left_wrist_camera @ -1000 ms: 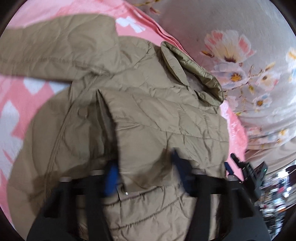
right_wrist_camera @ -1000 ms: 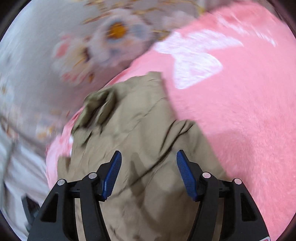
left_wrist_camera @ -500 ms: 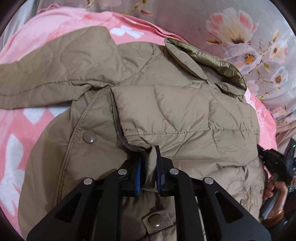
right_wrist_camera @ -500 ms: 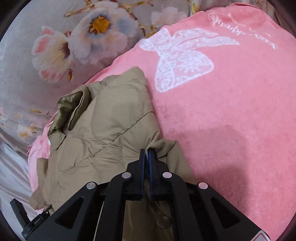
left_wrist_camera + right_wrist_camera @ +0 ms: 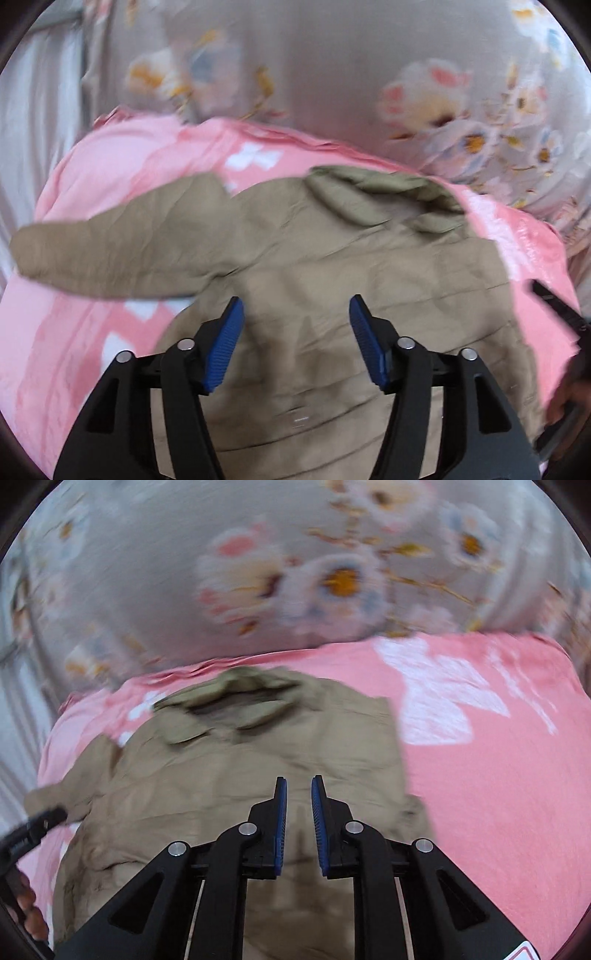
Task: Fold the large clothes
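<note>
Surroundings: grey floral sheet [image 5: 332, 66] behind, with a pink blanket [image 5: 122, 162] carrying white patterns spread over the bed; both views are smeared by motion.

Where the jacket lies: the tan jacket [image 5: 332, 280] rests flat on the pink blanket, collar [image 5: 373, 188] toward the floral sheet, one sleeve [image 5: 110, 247] stretched out to the left in the left wrist view.

Look of the jacket: quilted, lightly padded, matte khaki, with stitched seams and soft creases; the right side looks folded in over the body, giving a straight edge by the blanket.

Left gripper [image 5: 295, 339]: jaws spreading apart, blue pads clear of the cloth, nothing between them; it hovers above the jacket's middle.

Right gripper [image 5: 297, 823]: jaws parting from a narrow gap, nothing pinched between them, poised over the jacket near its right edge.

Handling, as I judge it: light, soft and limp, probably a bit slick, so it will sag and slide unless pinched firmly.

Where to take hold, I'd say: the sleeve's cuff end or a hem corner, gripping through a seam where the layers bunch.
</note>
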{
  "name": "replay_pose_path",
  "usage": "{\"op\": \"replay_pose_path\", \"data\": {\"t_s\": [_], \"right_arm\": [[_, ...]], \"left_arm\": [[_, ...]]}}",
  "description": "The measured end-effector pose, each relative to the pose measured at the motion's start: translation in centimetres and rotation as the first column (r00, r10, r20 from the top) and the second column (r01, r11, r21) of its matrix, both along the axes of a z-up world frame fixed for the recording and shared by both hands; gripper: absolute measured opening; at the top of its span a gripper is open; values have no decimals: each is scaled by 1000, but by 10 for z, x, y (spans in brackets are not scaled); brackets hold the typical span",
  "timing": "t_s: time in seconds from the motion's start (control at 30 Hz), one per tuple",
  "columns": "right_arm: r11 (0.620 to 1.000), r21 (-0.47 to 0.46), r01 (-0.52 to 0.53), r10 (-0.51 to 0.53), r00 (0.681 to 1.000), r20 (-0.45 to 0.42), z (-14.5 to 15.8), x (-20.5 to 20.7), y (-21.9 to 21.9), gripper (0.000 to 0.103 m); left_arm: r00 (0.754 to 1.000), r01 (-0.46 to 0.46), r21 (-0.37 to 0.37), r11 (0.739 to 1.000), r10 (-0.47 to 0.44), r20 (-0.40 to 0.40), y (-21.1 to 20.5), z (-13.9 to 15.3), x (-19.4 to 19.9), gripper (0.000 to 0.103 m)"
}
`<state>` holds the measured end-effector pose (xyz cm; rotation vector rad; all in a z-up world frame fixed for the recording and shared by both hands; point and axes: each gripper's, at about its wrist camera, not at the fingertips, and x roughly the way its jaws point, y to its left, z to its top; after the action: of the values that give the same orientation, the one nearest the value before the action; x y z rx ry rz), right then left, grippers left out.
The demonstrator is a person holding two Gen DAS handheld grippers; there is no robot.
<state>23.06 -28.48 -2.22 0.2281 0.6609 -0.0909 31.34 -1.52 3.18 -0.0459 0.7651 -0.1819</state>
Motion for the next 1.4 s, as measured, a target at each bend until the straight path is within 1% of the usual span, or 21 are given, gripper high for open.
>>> {"op": "replay_pose_path", "data": {"t_s": [0.03,0.07,0.1,0.13,0.17,0.27,0.3,0.37,0.47,0.5,0.6,0.83,1.03,1.2,1.27,1.3,1.33,1.37,1.4], "right_arm": [[999,-21,-46,46,999,-12,-4,12,19,16],[997,-39,-67,66,997,-30,-8,22,32,16],[996,-49,-77,75,996,-45,-13,26,40,16],[994,-64,-93,88,993,-72,-24,35,51,16],[992,-72,-100,93,991,-92,-33,40,56,16],[992,-76,-102,90,985,-150,-65,48,61,16],[993,-66,-101,89,983,-162,-74,49,59,16],[995,-27,-100,94,982,-163,-84,52,52,15],[995,13,-94,95,983,-155,-93,51,47,15],[996,17,-92,93,984,-151,-95,50,46,15],[996,20,-89,91,984,-153,-99,53,45,15],[996,12,-87,87,983,-160,-99,53,45,14],[996,0,-84,83,983,-163,-98,54,47,13],[997,-2,-82,81,983,-164,-99,55,47,13],[997,10,-82,83,983,-163,-99,55,45,13],[997,16,-81,83,983,-162,-99,55,44,13],[997,19,-81,83,983,-164,-99,55,44,12],[996,24,-81,84,983,-163,-99,55,43,12],[996,29,-81,85,983,-162,-99,55,42,12]], "left_arm": [[1000,11,11,1000,-11,1,-10,1,1,58],[1000,28,33,999,-28,-2,-24,-2,6,58],[999,37,60,998,-36,-13,-38,-9,12,58],[999,39,83,996,-37,-26,-47,-17,15,58],[998,39,118,992,-33,-54,-58,-32,22,58],[994,33,162,986,-16,-105,-70,-66,32,58],[992,34,160,987,-14,-124,-70,-79,34,59],[995,27,151,988,-13,-96,-68,-93,31,61],[999,10,178,984,-1,-53,-72,-99,26,62],[999,-2,176,984,9,-38,-73,-101,25,63],[999,-9,168,986,15,-34,-72,-104,24,64],[999,-18,202,979,23,-27,-78,-105,24,65],[999,-21,216,976,27,-26,-79,-106,24,66],[999,-25,214,977,31,-26,-79,-106,25,67],[999,-23,197,980,29,-28,-77,-106,25,68],[999,-21,182,983,27,-29,-75,-105,25,70],[999,-16,160,987,21,-30,-72,-104,24,73],[999,-5,107,994,9,-33,-66,-101,23,79],[999,0,48,999,2,-40,-56,-97,21,81]]}}
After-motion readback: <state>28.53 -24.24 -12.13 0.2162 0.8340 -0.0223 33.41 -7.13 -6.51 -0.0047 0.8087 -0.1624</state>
